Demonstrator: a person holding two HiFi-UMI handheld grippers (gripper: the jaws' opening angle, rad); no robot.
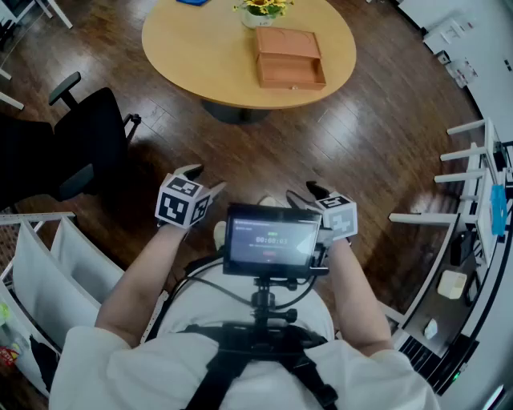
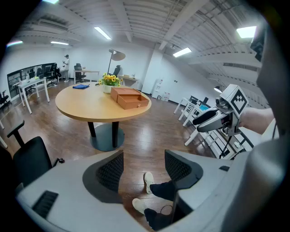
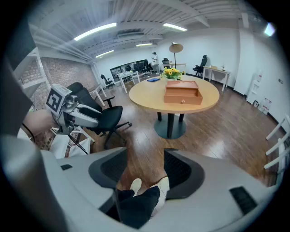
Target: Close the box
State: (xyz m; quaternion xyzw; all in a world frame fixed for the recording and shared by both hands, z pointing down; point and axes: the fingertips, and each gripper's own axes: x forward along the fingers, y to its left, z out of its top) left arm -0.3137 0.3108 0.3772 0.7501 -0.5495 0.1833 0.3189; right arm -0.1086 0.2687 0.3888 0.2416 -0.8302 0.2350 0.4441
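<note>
A brown wooden box [image 1: 290, 58] lies on the round wooden table [image 1: 200, 56], well ahead of me across the floor; its near half shows an open inside. The same box [image 2: 130, 98] sits small in the left gripper view, and in the right gripper view the box [image 3: 183, 92] shows a small knob on its front. My left gripper [image 1: 204, 179] and right gripper [image 1: 309, 194] hang close to my body, far from the table. Both are open, with only floor and shoes seen between the left gripper's [image 2: 143, 165] and the right gripper's [image 3: 145, 165] jaws.
A pot of yellow flowers [image 1: 263, 10] stands behind the box. A black office chair [image 1: 84, 140] is at my left, white racks [image 1: 473, 184] at my right, white bins [image 1: 48, 272] at the near left. A small screen [image 1: 272, 240] is mounted at my chest.
</note>
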